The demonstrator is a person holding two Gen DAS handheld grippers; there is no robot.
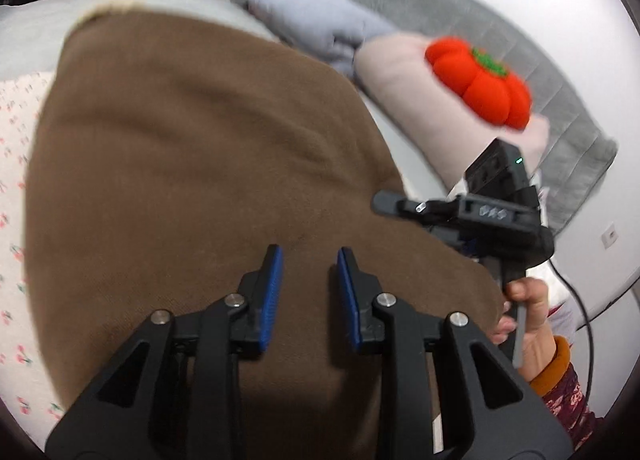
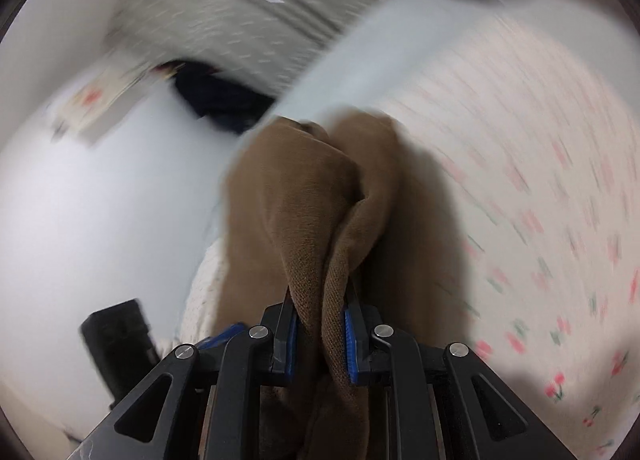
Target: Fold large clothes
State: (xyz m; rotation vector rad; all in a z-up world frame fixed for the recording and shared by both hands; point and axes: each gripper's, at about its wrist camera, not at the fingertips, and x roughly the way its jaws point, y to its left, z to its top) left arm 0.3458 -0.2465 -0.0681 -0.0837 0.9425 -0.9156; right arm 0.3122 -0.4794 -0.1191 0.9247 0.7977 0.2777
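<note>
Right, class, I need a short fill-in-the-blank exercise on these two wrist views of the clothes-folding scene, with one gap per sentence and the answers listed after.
1. The right gripper is shut on a bunched fold of the ____ garment.
2. The left gripper hovers over that garment with its jaws ____ and nothing between them.
3. The red plush pumpkin rests on a pale ____ cushion.
4. The bedsheet under the garment is printed with small ____.

Missing words: brown; open; pink; cherries
</note>
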